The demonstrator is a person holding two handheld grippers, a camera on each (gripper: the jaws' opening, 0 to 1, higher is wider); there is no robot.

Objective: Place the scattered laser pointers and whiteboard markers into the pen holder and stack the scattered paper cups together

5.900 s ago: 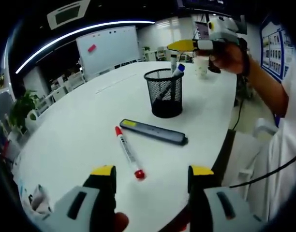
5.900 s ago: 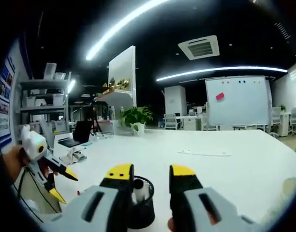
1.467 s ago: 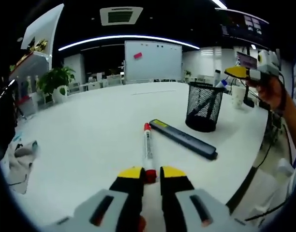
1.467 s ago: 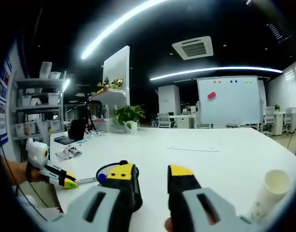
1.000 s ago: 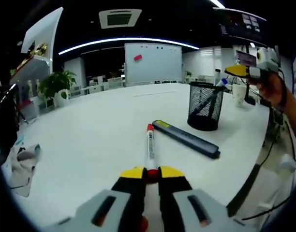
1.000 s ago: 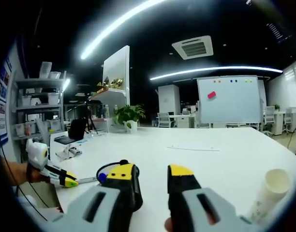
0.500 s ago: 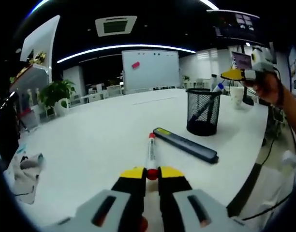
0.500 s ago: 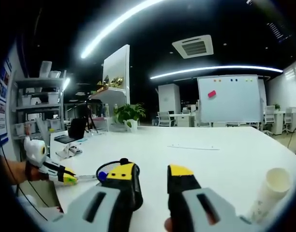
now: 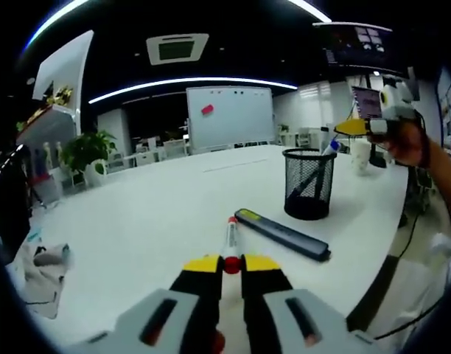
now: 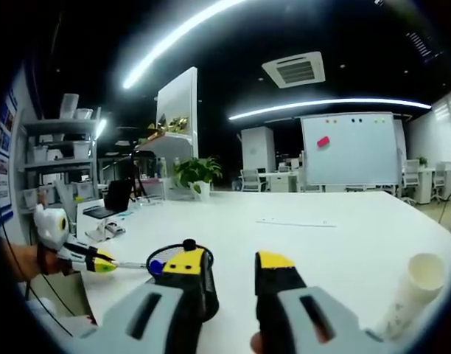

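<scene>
Left tool (image 9: 225, 264) clamped on the red cap end of a marker (image 9: 230, 237), white barrel pointing forward, far red tip toward the pen holder. Marker raised off the white surface (image 9: 152, 214), or resting lightly on it: cannot tell which. Just beyond and to the right, a long dark laser pointer (image 9: 281, 234) with a yellow-green label, flat on the surface. Past that, a black mesh pen holder (image 9: 309, 183), upright near the surface's edge, with a blue-capped marker (image 9: 330, 148) leaning out of its rim. Behind the holder, a stack of paper cups (image 9: 361, 155), upright.

Right tool (image 10: 231, 264) with jaws apart, nothing between them, held above the pen holder (image 10: 155, 262), whose rim and blue-capped marker (image 10: 156, 268) peek out beside the left jaw. Paper cups (image 10: 417, 290) tilted at the lower right of the right gripper view. Left tool (image 10: 100, 262) entering from the left, in a hand (image 10: 23, 259). Right tool (image 9: 356, 127) also seen in the left gripper view, held high near the holder by a hand (image 9: 404, 141).

Crumpled cloth (image 9: 40, 269) lying at the surface's left. Whiteboard (image 9: 230, 117) and potted plant (image 9: 88, 150) in the background.
</scene>
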